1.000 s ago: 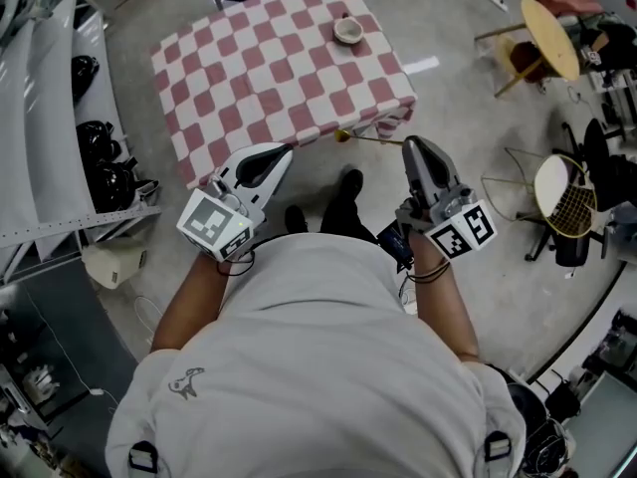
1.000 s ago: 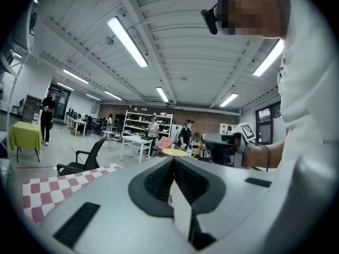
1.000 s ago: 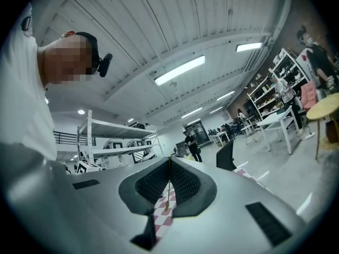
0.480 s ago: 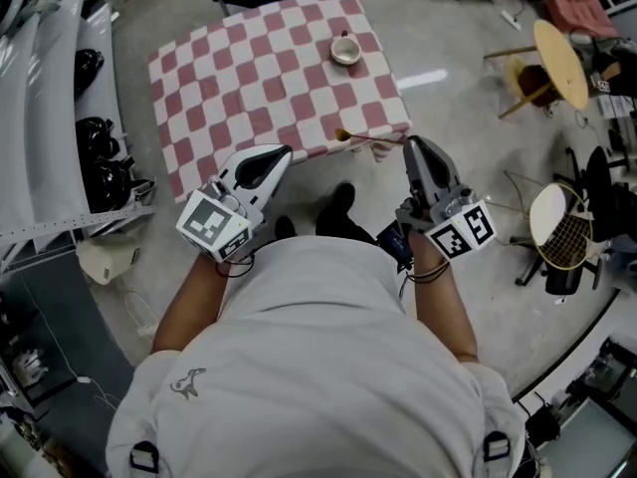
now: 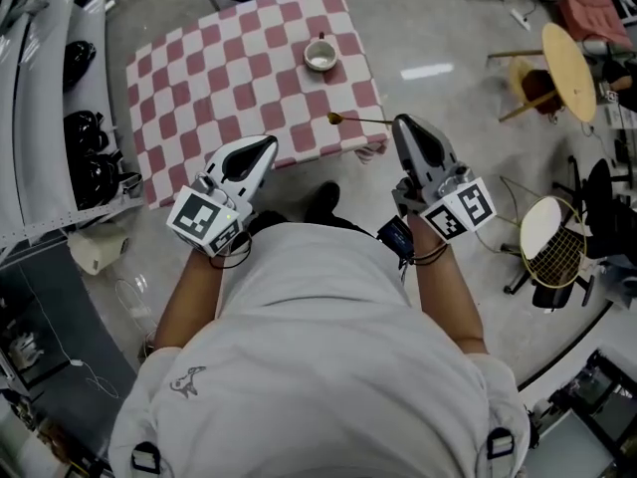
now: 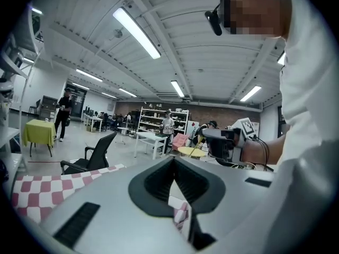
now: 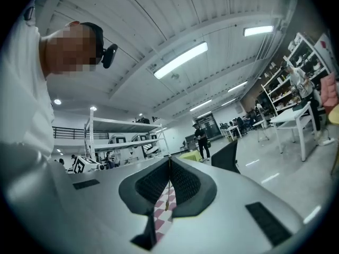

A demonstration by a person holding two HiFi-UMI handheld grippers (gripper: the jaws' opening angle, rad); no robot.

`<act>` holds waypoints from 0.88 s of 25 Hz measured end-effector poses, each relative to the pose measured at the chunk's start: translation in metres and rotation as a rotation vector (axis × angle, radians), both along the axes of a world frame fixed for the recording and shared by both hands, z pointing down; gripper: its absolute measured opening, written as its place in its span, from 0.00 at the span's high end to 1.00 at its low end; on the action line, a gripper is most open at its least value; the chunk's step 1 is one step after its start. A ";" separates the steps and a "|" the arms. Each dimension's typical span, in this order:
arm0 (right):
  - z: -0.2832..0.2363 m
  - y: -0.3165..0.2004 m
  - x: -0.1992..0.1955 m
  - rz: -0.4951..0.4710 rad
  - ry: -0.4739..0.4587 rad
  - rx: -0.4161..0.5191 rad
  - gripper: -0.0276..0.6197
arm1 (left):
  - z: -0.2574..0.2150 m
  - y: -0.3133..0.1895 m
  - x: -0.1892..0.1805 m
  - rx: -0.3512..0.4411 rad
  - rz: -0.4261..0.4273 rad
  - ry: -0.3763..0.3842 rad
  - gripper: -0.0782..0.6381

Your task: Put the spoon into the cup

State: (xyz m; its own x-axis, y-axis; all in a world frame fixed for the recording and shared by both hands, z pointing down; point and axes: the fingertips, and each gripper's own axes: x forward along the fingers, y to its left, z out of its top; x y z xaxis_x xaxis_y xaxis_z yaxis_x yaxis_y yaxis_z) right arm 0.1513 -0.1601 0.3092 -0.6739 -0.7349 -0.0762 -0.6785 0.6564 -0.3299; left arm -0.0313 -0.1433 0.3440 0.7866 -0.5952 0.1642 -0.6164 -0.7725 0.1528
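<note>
Head view first: the cup sits on the checked table, and everything else is on the person's side of it. The spoon is in the air, well short of the cup and to its right. Its bowl points toward the cup and the end of its handle is pinched in the right gripper. The left gripper hovers nearer the person than the cup, off to the cup's left, carrying nothing.

The spoon looks thin, stiff and light, probably metal and slick. With a grip this far back on the handle it could swivel between the pads, so I'd say a slow, level carry suits it. The cup is small and looks easy to knock.

From up here I can't tell what is inside the cup, and the handle's end is swallowed by the gripper.

Left gripper view: jaws pressed together with nothing between them, just a sliver of checked cloth below. The cup is not in shot.

Right gripper view: jaws clamped on the handle, which runs as a thin line down the seam, with the little bowl dangling against the cloth beyond. No cup here either, so how well the spoon lines up with it can't be judged from this side.
</note>
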 end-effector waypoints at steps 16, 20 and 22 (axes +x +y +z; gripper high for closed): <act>0.033 -0.077 0.030 -0.008 -0.042 -0.088 0.91 | 0.023 -0.077 0.046 -0.058 0.037 -0.007 0.87; 0.037 -0.103 0.033 0.001 -0.032 -0.108 0.91 | 0.029 -0.102 0.052 -0.070 0.063 -0.017 0.87; 0.044 -0.118 0.030 0.002 -0.023 -0.121 0.91 | 0.037 -0.118 0.050 -0.090 0.070 -0.016 0.87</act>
